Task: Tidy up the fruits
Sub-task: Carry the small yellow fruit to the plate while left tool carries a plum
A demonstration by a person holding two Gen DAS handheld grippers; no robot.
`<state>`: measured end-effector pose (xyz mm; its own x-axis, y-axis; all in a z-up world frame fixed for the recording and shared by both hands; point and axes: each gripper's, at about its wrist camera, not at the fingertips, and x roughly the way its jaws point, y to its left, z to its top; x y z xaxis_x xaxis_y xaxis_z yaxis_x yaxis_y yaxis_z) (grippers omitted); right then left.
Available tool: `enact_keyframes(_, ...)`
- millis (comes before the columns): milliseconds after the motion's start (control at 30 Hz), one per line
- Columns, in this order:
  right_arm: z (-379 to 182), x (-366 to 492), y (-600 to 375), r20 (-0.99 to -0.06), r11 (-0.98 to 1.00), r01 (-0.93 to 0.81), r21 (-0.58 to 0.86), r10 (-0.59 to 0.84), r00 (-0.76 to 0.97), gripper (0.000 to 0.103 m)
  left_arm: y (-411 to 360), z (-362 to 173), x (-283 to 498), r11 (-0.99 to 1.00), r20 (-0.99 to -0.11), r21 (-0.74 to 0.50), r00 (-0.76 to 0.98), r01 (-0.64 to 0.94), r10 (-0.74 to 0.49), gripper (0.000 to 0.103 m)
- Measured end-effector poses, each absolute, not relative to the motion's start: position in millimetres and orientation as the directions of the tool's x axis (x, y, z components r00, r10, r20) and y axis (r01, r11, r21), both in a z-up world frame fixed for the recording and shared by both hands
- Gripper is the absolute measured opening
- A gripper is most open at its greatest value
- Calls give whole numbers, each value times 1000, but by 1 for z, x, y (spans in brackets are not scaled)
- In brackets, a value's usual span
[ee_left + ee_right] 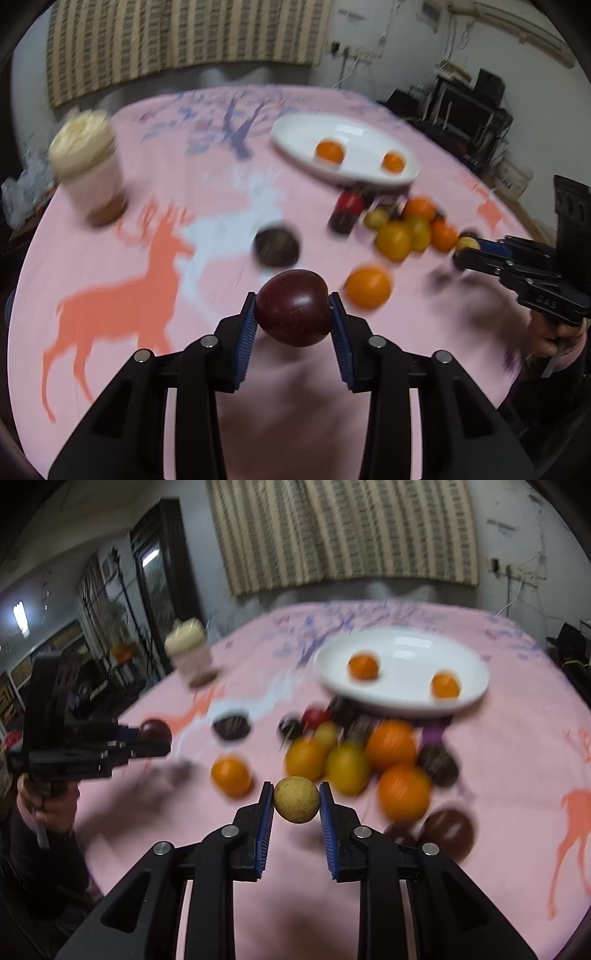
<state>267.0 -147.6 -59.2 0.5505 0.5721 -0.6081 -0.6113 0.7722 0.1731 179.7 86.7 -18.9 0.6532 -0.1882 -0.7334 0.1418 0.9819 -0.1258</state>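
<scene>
Sitting between the blue pads of the left gripper [293, 314] is a dark red plum [293, 308], held up over the pink tablecloth [129, 229]. The right gripper [296, 800] is pinching a small yellow fruit [296, 799] above the fruit pile [354, 760]. Both are being carried. Next, I think, each needs moving over the white plate [402, 701], holding two oranges, and letting go gently.

Both wrist views low over pink tablecloth [295, 406], facing curtain [343, 531]; shared: white plate [354, 173], fruit pile [351, 760].
</scene>
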Motion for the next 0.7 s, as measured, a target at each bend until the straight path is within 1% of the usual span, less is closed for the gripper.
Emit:
enact_keyframes(100,-36,306,-157,-555,804,-566,180,558,616,25,65,7,220,972,-685,-156,690,178,-236,37)
enact_keyframes(133,-28,331,-160,-547,822,-535,194,543,637,25,56,14,239,967,-676,-170,693,188,-253,38)
enact_keyframes(200,-23,370,-159,-556,840,-497,219,526,644,25,42,24,273,961,-666,-192,693,197,-276,38)
enact_keyframes(267,-26,405,-154,-576,855,-469,222,503,644,25,29,29,313,963,-669,-199,693,179,-267,38)
enact_keyframes(367,-43,442,-139,-629,869,-446,213,471,618,25,16,23,368,976,-711,-181,669,124,-217,38)
enact_keyframes(467,-63,455,-126,-691,869,-459,185,447,568,25,15,6,413,987,-762,-145,629,65,-153,38)
enact_keyframes(533,-68,459,-127,-711,860,-461,218,463,529,25,17,-8,435,989,-797,-142,590,31,-132,38)
enact_keyframes(633,-74,461,-128,-736,868,-452,204,441,514,25,18,-27,453,991,-839,-134,532,2,-115,38)
enact_keyframes(700,-77,461,-129,-743,864,-449,225,451,494,25,20,-34,457,990,-843,-141,525,-2,-119,38)
